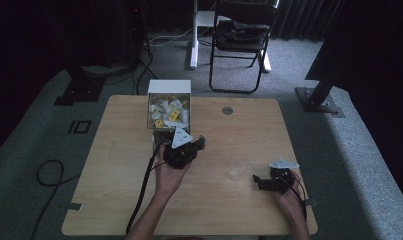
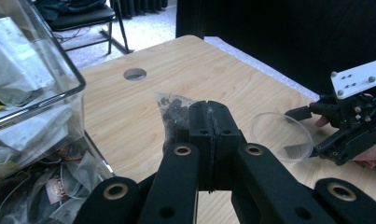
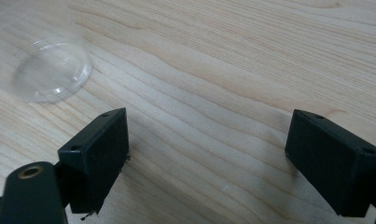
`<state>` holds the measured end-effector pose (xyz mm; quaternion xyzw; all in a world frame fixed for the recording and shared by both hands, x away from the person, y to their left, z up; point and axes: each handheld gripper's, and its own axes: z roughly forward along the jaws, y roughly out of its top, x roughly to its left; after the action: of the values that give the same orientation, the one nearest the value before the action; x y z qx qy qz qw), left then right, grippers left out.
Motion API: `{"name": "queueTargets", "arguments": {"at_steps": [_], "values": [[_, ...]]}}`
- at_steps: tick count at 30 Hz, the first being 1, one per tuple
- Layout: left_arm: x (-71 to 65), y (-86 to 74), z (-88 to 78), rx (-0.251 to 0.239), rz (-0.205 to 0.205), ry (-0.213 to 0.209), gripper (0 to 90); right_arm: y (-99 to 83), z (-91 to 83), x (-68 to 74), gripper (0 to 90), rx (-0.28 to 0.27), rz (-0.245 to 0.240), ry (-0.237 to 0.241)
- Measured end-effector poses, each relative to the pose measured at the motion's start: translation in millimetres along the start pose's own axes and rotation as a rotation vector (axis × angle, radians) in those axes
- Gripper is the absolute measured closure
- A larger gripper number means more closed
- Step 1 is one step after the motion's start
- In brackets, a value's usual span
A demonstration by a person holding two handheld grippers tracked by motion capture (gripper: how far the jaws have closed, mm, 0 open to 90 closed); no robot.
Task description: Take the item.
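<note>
Left tongs (image 2: 209, 135) are clamped tight on a clear tea bag (image 2: 174, 114) w/ dark stuff inside, held above the bench (image 1: 119, 190) around its middle, right next to the clear box (image 1: 169, 107) of sachets at the far edge. Right tongs (image 3: 206, 158) are wide open w/ nothing in them, near the right edge. Clear plastic cup (image 1: 238, 166) stands btwn the two.

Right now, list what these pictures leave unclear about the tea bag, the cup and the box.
- Tea bag, left gripper view: its near part is hidden behind the shut left gripper.
- Clear cup, right gripper view: top cut off by the picture's edge.
- Box, high view: packet labels too small to read.
</note>
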<state>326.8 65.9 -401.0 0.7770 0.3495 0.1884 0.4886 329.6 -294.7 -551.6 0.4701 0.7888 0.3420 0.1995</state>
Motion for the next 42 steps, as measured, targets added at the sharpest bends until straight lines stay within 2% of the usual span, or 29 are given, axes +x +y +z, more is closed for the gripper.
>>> {"name": "queueTargets", "arguments": {"at_steps": [42], "values": [[-13.7,11.9,10.5,-0.008,0.013,-0.043,90.0,0.0,-0.1,-0.1,13.2,0.000,-0.001,-0.001]]}}
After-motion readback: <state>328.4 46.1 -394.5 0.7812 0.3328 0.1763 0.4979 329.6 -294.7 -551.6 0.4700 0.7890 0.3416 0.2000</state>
